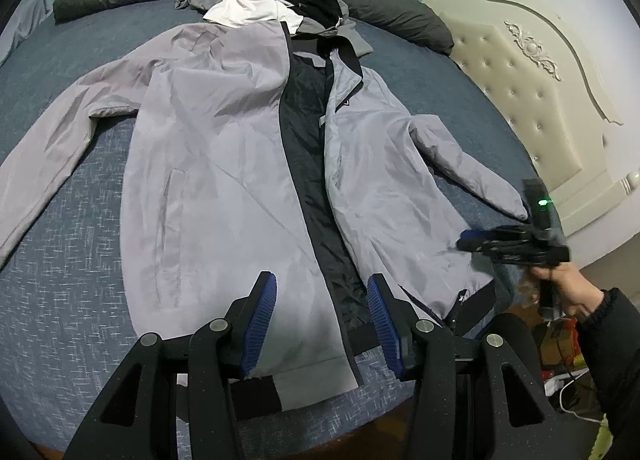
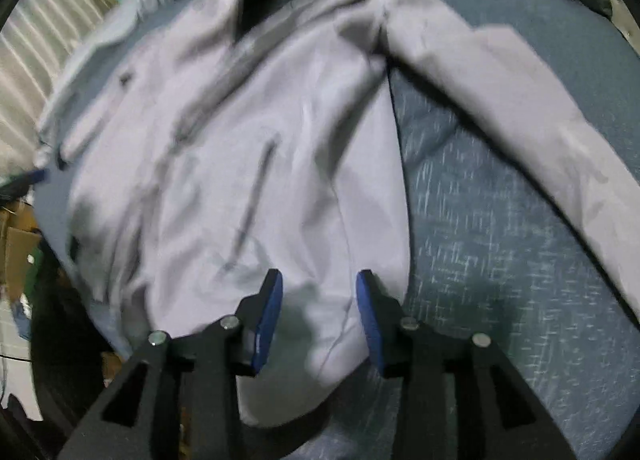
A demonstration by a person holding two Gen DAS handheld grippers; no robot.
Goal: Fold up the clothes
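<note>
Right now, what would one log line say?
jacket: spread open on bed | left gripper: open above hem | right gripper: open over jacket side

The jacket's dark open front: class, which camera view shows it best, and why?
The left wrist view. There the jacket lies spread flat on the bed, sharp, with its dark open front running collar to hem. The right wrist view is blurred and shows mainly one side panel and a sleeve.

Dim, cool indoor light; left view sharp, right view motion-blurred, both fisheye-bent with dark corners.
</note>
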